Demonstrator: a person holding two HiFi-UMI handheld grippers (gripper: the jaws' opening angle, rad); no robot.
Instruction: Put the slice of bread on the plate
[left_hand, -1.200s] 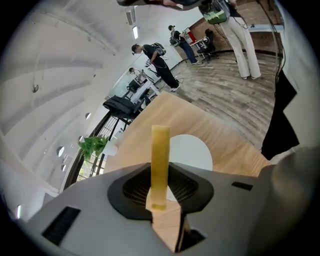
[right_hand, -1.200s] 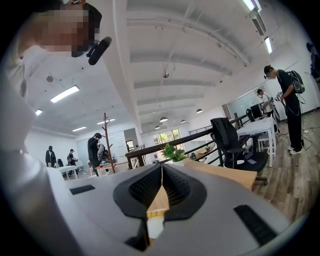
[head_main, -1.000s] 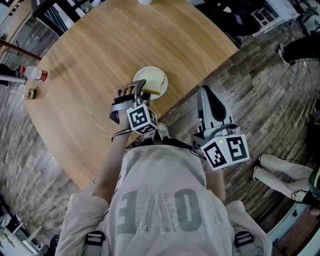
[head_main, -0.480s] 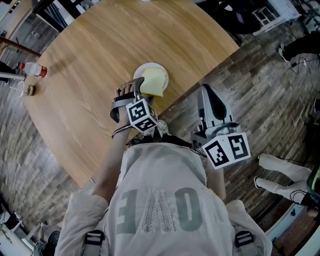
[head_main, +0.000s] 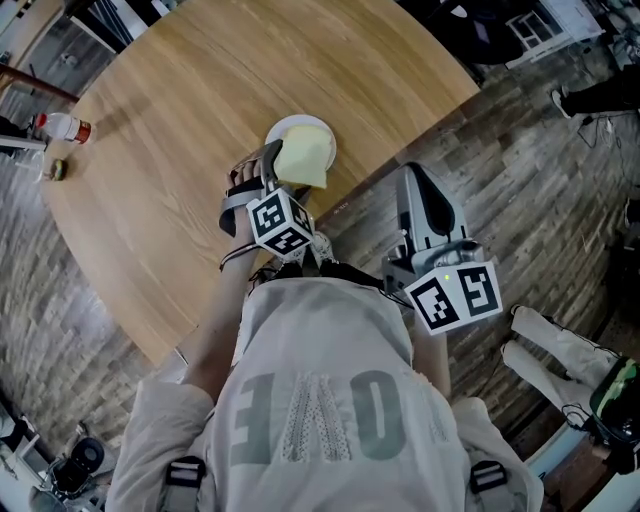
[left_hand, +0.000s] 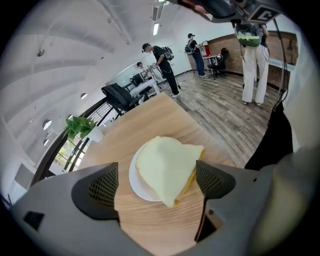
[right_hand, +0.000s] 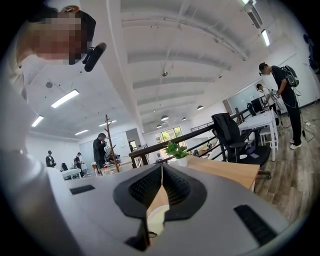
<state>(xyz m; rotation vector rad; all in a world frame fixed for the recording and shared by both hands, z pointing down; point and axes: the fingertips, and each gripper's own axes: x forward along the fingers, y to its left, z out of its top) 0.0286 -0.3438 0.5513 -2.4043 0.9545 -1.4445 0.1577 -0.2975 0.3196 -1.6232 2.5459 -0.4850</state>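
A pale slice of bread (left_hand: 167, 167) lies on the small white plate (left_hand: 136, 181) and overhangs its near right rim. In the head view the bread (head_main: 305, 158) and plate (head_main: 290, 128) sit near the round wooden table's (head_main: 180, 120) front edge. My left gripper (left_hand: 156, 184) points down at them with its jaws opening wide. The bread lies between and beyond the pads (left_hand: 102, 187), and neither pad presses on it. In the head view the left gripper (head_main: 262, 172) is at the plate's near left side. My right gripper (head_main: 412, 185) is shut and empty, held over the floor beside the table edge.
A red-capped bottle (head_main: 62, 128) and a small object (head_main: 58, 170) stand at the table's far left edge. A potted plant (left_hand: 80, 126) sits at the table's far side. People stand on the wood floor (left_hand: 225, 105) beyond, near desks and an office chair (right_hand: 232, 135).
The left jaws have spread apart and let go of the bread, which was held tilted over the plate and now rests on it. The right gripper has not moved.
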